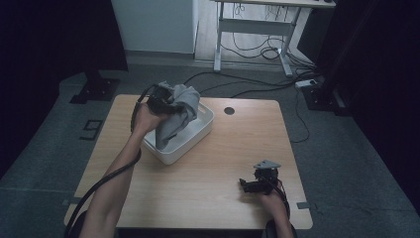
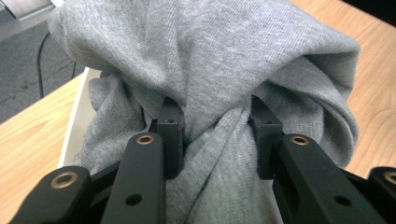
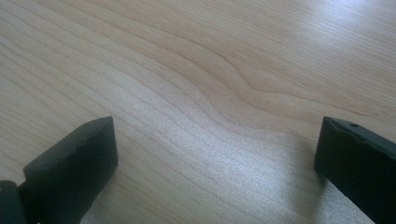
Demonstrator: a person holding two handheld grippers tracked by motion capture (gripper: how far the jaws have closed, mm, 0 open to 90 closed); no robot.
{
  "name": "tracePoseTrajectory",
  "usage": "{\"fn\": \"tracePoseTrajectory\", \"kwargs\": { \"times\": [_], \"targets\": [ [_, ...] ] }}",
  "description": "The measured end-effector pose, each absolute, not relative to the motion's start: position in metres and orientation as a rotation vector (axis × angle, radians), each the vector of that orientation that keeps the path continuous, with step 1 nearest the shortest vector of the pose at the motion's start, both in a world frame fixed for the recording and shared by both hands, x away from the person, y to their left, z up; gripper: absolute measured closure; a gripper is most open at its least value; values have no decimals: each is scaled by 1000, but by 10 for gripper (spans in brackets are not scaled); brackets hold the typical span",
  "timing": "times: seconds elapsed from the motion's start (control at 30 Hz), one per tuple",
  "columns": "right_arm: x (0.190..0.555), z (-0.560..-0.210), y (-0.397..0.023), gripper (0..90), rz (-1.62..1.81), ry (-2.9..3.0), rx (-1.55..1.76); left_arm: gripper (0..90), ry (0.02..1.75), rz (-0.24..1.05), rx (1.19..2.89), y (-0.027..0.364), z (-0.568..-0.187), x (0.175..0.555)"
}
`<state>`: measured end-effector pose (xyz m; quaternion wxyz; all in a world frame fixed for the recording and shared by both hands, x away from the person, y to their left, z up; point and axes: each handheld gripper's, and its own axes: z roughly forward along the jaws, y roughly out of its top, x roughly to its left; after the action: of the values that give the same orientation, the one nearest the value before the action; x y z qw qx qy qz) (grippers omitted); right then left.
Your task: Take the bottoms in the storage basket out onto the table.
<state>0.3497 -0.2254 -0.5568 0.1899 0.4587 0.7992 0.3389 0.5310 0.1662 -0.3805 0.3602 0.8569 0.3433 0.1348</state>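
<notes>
L gripper pinching bunched grey cloth, held above white bin below it; cloth's tail not yet clear. R gripper spread, idle on tabletop.

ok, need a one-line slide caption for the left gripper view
Left gripper clamped on a bunched grey cloth, held over the white bin on the wooden table.

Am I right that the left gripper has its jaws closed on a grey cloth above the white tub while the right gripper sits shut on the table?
Not quite. The right gripper is open: the right gripper view shows its jaws standing wide apart over bare table with nothing between them. The rest holds: the left gripper pinches the grey cloth above the white tub.
</notes>
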Motion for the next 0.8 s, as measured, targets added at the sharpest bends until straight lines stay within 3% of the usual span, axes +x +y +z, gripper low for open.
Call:
{"fn": "tracePoseTrajectory", "kwargs": {
  "times": [0.8],
  "targets": [
    [350,-557,-225,0,954,2244,1293,636,740,394,2171,157,-315,487]
  ]
}}
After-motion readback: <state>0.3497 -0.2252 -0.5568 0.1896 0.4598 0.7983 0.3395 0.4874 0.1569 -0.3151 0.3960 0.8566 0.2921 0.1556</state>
